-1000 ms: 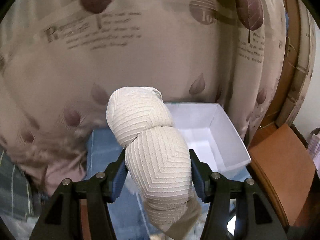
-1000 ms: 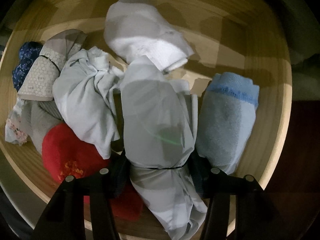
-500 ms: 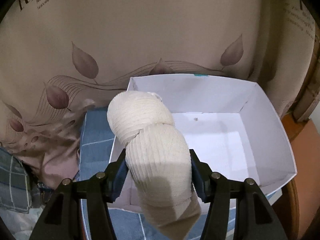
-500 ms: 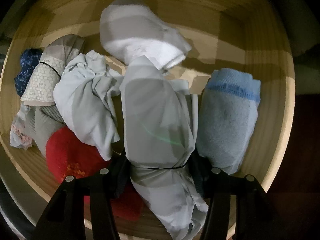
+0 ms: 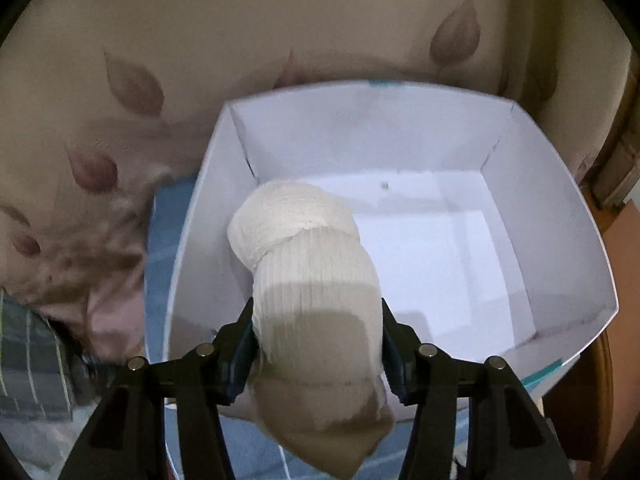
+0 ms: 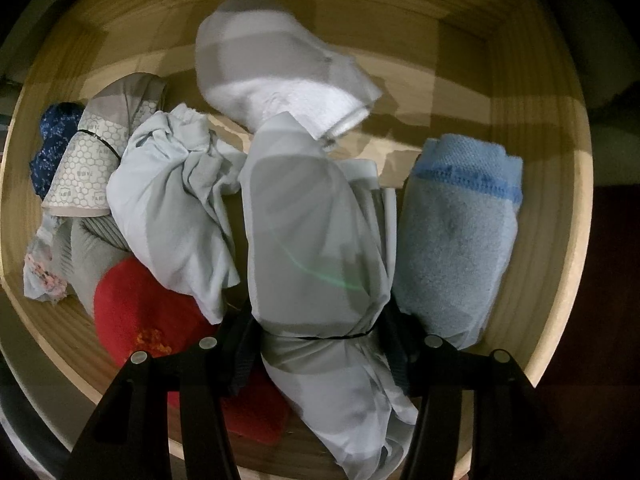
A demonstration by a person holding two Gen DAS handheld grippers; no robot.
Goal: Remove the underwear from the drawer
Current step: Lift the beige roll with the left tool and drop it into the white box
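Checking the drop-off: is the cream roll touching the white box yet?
Cannot tell. In the left wrist view the cream roll, between the closing jaws, overlaps the white box, hiding any gap beneath.

cream bundle [image 5: 308, 280] lowered into white box [image 5: 552, 208], left gripper [image 5: 318, 344] closing

A white box [image 5: 560, 208] is carried on a blue checked cloth [image 5: 170, 216], with a leaf-patterned curtain [image 5: 200, 40] behind it. On the wooden drawer [image 6: 552, 240] floor are laid a blue towel roll [image 6: 456, 240] at the right, a white roll [image 6: 280, 80] at the far side, a red item [image 6: 136, 312] near left, and a honeycomb-patterned roll [image 6: 88, 168] at the left.
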